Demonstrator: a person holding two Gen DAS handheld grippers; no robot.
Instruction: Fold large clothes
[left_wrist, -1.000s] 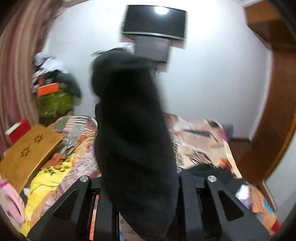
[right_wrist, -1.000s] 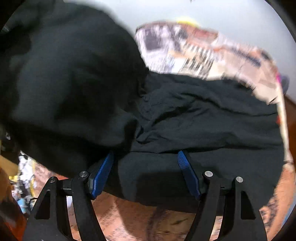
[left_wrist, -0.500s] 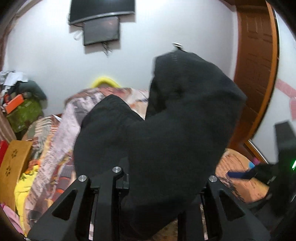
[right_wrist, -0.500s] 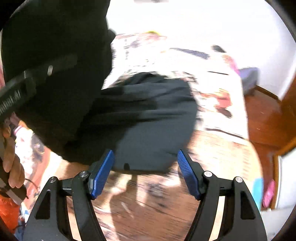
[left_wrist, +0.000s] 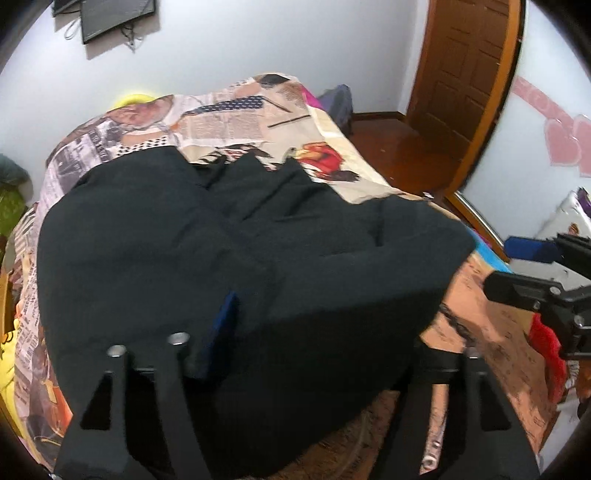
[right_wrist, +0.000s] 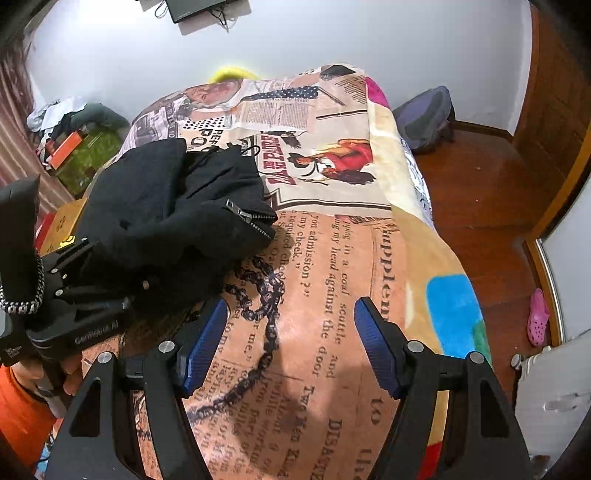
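Note:
A large black zip-up garment (left_wrist: 229, 251) lies bunched on the bed's printed blanket (left_wrist: 236, 114). It drapes over my left gripper (left_wrist: 317, 314); only one blue pad (left_wrist: 223, 325) shows, so its opening is hidden. In the right wrist view the garment (right_wrist: 173, 218) sits to the left, its zipper end (right_wrist: 251, 218) pointing right, with the left gripper's body (right_wrist: 62, 291) under its near edge. My right gripper (right_wrist: 291, 347) is open and empty above the bare blanket (right_wrist: 332, 258), to the right of the garment.
A wooden door (left_wrist: 465, 74) and wooden floor (right_wrist: 487, 206) lie right of the bed. A dark bag (right_wrist: 428, 114) sits on the floor by the wall. A pink shoe (right_wrist: 537, 317) lies at the right. Clutter (right_wrist: 74, 140) is piled at the far left.
The garment was held up in the air by my left gripper and has come down onto the bed. My right gripper swung right, off the garment, to over bare blanket.

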